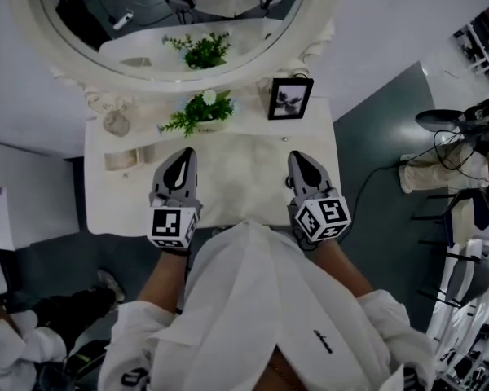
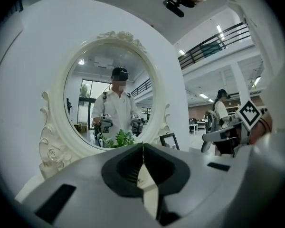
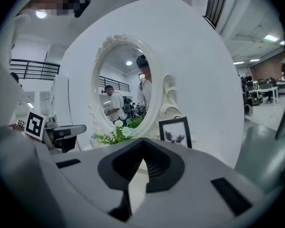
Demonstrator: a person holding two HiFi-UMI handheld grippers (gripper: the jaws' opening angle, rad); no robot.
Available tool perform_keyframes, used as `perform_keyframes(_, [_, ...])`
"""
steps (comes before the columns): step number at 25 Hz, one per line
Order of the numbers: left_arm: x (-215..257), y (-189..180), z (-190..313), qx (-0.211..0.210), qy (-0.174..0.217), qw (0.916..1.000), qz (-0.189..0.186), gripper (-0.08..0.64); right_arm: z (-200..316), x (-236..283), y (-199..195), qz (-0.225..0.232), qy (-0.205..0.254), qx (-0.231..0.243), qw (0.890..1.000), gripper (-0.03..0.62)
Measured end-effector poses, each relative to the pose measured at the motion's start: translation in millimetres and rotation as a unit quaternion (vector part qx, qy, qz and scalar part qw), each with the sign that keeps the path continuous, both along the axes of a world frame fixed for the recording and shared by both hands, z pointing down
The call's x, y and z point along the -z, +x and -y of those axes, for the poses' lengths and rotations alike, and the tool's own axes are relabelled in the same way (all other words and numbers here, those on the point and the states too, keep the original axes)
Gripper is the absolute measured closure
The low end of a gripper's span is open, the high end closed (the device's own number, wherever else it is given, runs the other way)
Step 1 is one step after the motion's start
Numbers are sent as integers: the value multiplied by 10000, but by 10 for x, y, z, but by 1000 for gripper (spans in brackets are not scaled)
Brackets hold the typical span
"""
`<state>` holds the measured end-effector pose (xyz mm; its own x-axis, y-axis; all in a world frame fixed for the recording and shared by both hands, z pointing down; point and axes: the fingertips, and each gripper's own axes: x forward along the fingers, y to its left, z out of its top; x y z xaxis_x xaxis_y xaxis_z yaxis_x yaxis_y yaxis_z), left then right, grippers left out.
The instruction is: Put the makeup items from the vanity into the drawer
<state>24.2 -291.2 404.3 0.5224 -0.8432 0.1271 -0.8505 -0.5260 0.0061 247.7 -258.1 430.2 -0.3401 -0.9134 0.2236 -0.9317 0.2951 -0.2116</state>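
Left gripper (image 1: 185, 153) and right gripper (image 1: 297, 156), jaws together, point toward the mirror (image 1: 244, 31).

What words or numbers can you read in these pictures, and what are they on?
No text reads clearly.
Small black print on the person's white shirt: too small to read.
Marker cube on the left gripper: square pattern, no letters.
Marker cube on the right gripper: the same.

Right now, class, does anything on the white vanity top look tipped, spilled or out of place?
Nothing stands out. The green leafy plant with white flowers and the black-framed picture both stand upright at the back of the white vanity top; nothing looks spilled or damaged.
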Motion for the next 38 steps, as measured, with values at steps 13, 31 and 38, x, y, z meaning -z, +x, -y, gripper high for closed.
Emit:
perform_keyframes(13, [26, -71, -71, 249, 187, 9995, 87, 528, -41, 165, 410, -115, 315, -232, 9992, 575])
perform_keyframes(31, [-9, 7, -185, 230, 120, 9997, 30, 528, -112, 144, 382, -173, 306, -227, 9991, 575])
perform_keyframes(38, [-35, -29, -184, 256, 33, 9997, 50, 528, -101, 140, 340, -120, 248, -206, 9994, 575])
